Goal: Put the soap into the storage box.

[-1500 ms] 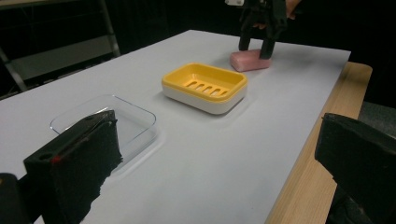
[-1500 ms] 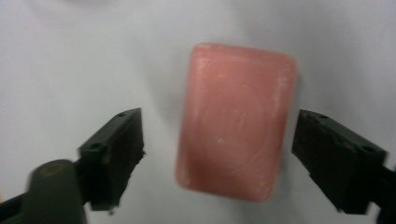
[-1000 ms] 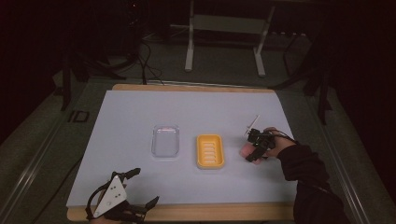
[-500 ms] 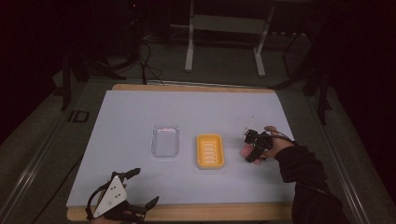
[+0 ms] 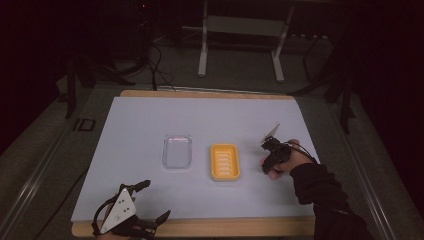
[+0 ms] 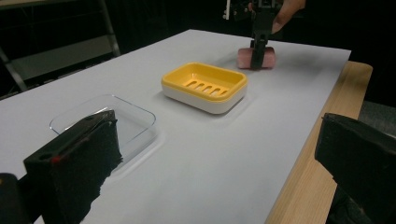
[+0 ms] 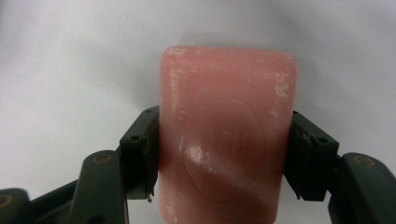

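A pink soap bar lies on the white table sheet, and my right gripper is shut on it, one jaw pressed to each long side. The left gripper view shows that soap bar flat on the sheet under the right gripper, which points straight down. In the high view the right gripper stands just right of a yellow soap dish with a slotted top. My left gripper rests open and holds nothing at the table's front left edge.
A clear plastic tray lies left of the yellow dish. The wooden table edge runs along the front. A metal stand and cables stand on the dark floor beyond the table.
The right hand and gripper have shifted slightly over the soap, and the grey plate on top has tilted. The left gripper has stayed in place.
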A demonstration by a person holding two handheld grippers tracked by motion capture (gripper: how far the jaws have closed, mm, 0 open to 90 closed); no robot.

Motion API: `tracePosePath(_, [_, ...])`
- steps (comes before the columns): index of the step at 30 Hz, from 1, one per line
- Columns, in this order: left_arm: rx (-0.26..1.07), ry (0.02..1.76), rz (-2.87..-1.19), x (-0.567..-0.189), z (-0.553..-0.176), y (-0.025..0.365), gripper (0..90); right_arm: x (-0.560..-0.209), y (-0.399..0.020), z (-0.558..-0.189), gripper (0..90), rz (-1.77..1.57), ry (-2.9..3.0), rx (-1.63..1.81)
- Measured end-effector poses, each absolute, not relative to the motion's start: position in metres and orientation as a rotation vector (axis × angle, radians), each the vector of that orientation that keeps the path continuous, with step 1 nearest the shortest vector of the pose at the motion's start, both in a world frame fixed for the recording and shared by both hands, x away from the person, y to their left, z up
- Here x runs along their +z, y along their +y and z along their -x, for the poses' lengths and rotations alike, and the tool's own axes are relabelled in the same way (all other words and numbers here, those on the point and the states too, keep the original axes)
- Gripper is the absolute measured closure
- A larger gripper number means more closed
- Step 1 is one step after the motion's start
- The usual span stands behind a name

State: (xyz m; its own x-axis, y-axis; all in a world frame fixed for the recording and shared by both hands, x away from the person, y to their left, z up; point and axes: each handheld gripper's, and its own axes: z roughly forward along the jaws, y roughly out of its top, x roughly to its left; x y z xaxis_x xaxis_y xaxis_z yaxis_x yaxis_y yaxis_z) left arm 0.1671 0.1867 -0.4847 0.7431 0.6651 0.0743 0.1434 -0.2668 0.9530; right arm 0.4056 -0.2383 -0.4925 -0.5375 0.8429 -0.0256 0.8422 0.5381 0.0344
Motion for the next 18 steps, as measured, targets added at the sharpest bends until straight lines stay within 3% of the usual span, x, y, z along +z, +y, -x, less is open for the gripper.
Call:
tracePosePath(8, [0.568, 0.632, -1.806, -0.485, -0.168, 0.186, 0.6, -0.49, -0.234, -0.403, 37.1, -1.601, 2.638, 0.001])
tracePosePath(18, [0.569, 0.631, -1.799, -0.485, -0.167, 0.186, 0.6, -0.457, -0.229, -0.404, 37.1, -1.765, 2.47, 0.198])
